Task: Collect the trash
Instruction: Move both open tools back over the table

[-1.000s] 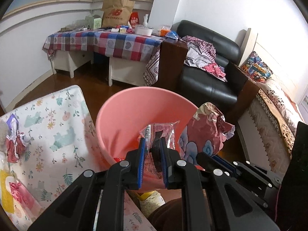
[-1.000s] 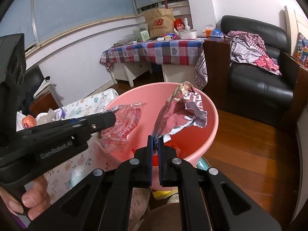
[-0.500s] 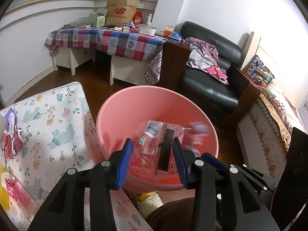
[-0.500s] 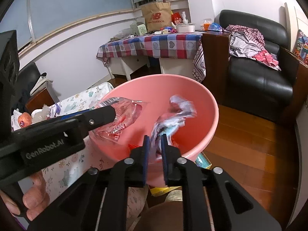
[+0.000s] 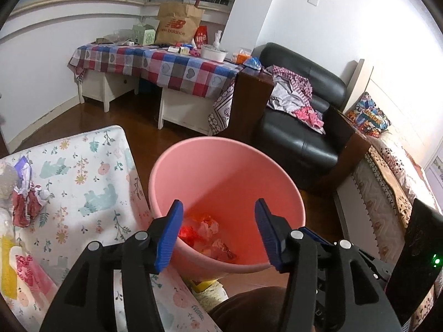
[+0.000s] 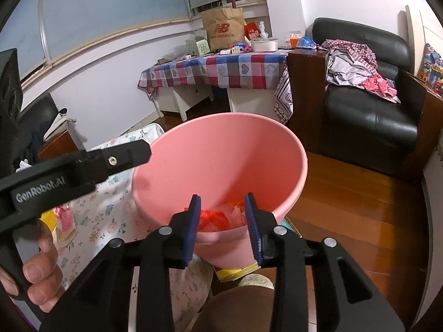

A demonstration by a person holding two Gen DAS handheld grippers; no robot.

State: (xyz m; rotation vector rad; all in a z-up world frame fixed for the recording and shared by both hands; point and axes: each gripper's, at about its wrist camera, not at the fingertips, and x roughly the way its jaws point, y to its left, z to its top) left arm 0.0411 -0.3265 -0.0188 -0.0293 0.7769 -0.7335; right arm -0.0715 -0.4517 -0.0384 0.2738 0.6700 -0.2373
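Note:
A pink bin (image 5: pixel 221 171) stands on the floor beside a floral-covered table (image 5: pixel 83 171); it also shows in the right wrist view (image 6: pixel 221 149). Crumpled wrappers (image 5: pixel 205 232) lie at its bottom, also seen in the right wrist view (image 6: pixel 221 215). My left gripper (image 5: pixel 218 229) is open and empty above the bin's near rim. My right gripper (image 6: pixel 223 221) is open and empty over the bin. The left gripper's body (image 6: pixel 74 166) crosses the right wrist view. More trash (image 5: pixel 25 207) lies at the table's left edge.
A checked-cloth table (image 5: pixel 155 63) with a paper bag and boxes stands at the back. A black sofa (image 5: pixel 301 121) with clothes is at the right, a bed (image 5: pixel 387 193) beyond. Wooden floor (image 6: pixel 360 207) lies right of the bin. A yellow item (image 5: pixel 8 271) lies on the floral table.
Both grippers opened. The clear red wrapper from my left and the crumpled patterned wrapper from my right dropped into the bin.

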